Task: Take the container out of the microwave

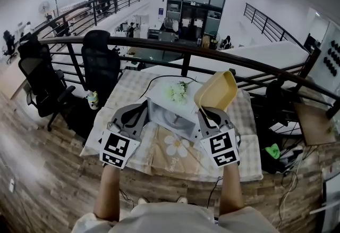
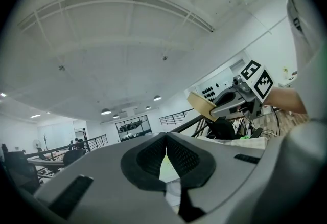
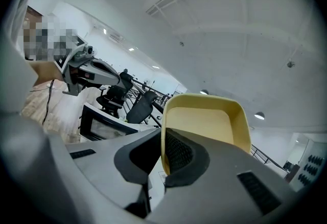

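Note:
The yellow container (image 1: 217, 91) hangs tilted in the air above the right side of the white microwave (image 1: 170, 112). My right gripper (image 1: 208, 113) is shut on its lower rim. In the right gripper view the container (image 3: 204, 120) stands up from between the pads of the right gripper (image 3: 164, 138), with the microwave (image 3: 104, 123) down to the left. My left gripper (image 1: 141, 111) sits by the microwave's left side. Seen in its own view, the left gripper (image 2: 165, 142) has its pads together and holds nothing. That view also catches the container (image 2: 200, 104) at the right.
The microwave stands on a table with a checked cloth (image 1: 249, 120). White flowers (image 1: 178, 90) lie behind the microwave. A small bottle (image 1: 93, 100) sits off the table's left corner. A black office chair (image 1: 101, 61) and a dark railing (image 1: 186, 48) are beyond.

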A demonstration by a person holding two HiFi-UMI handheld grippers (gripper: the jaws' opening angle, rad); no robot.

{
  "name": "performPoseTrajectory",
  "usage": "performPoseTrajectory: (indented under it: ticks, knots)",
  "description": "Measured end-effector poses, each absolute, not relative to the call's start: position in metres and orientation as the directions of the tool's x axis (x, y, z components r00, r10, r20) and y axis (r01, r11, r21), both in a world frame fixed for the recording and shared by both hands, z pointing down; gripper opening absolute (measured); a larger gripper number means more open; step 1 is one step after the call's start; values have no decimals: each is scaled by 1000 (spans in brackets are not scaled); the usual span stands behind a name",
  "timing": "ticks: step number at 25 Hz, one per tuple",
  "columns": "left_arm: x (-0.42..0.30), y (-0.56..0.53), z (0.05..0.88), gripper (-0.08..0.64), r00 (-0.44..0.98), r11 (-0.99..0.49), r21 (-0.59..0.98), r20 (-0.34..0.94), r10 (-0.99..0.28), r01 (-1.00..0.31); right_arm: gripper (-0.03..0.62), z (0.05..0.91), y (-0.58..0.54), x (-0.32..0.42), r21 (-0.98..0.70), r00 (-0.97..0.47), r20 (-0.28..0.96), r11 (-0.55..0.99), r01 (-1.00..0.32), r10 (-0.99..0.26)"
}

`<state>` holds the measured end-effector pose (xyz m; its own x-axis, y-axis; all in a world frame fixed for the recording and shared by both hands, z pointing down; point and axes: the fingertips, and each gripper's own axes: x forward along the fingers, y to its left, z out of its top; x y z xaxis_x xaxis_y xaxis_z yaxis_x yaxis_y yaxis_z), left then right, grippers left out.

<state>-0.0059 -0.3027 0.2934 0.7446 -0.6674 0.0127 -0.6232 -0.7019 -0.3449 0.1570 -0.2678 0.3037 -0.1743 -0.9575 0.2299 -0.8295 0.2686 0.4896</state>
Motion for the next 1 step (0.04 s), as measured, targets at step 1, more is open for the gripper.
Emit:
performPoseTrajectory:
  ticks: [1]
  knots:
    - [-6, -304, 294, 18, 745, -703, -344, 14, -667, -623, 18, 304, -269, 157, 490, -174, 231, 269, -829, -957]
